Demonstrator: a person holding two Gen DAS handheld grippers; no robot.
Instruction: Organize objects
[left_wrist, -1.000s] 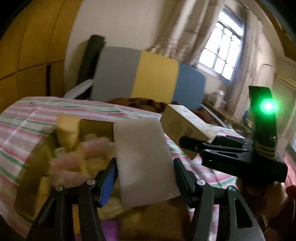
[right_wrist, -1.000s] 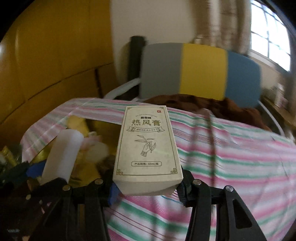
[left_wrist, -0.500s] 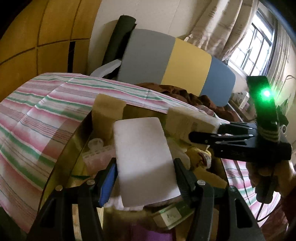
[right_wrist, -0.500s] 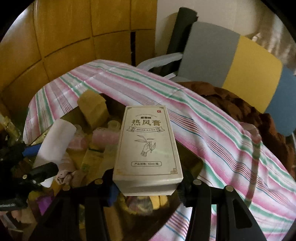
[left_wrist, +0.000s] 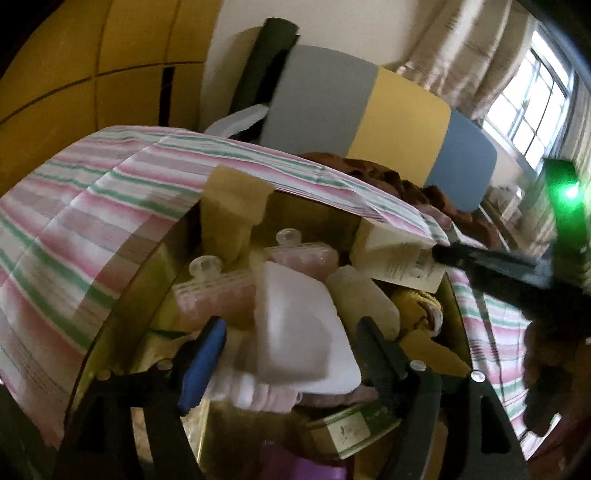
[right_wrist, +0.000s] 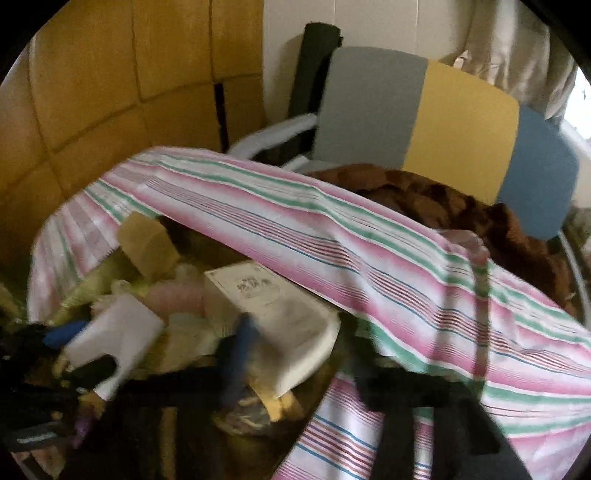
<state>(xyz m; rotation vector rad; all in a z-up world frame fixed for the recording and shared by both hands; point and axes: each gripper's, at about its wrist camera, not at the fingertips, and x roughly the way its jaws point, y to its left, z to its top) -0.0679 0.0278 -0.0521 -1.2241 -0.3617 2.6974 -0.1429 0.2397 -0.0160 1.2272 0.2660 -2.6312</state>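
My left claw (left_wrist: 288, 350) is opening; the white rectangular foam block (left_wrist: 303, 328) lies loose between its fingers on the pile in the gold round tin (left_wrist: 122, 314). To the right, my right claw (right_wrist: 303, 354) is blurred and reads closed; the cream printed carton (right_wrist: 280, 314) lies ahead among the clutter.

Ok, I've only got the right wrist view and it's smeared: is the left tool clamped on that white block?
Observer: No. The left tool has its jaws opening; in the left wrist view its blue pad stands clear of the white block.
Reviewer: What's next to the block?
Observer: Pink ribbed rollers on its left, a clear bottle on its right.
Reviewer: Anything nearer the camera?
Observer: A small box with green print, lower in the pile.
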